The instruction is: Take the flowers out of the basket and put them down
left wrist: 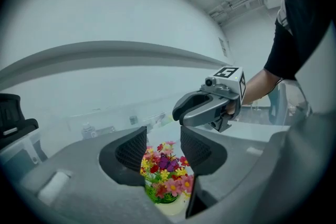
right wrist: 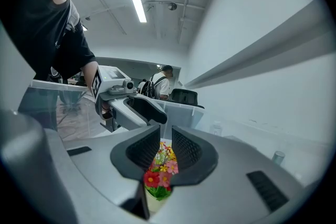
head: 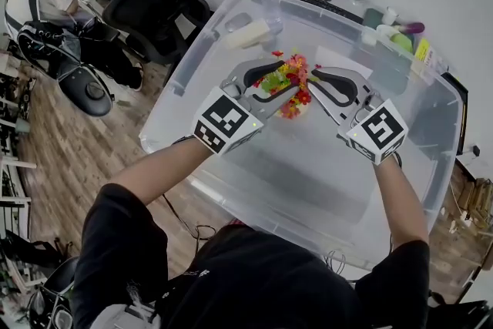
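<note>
Flowers between left hand-held gripper and right hand-held gripper, jaws apart

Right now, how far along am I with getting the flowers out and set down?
Done: nothing clearly yet; the flowers stand in their pale pot on the floor of the clear tub. In hand: the left claw and right claw flank the blooms, both open, neither gripping. Left: close on the flowers, lift them out and set them down.
</note>
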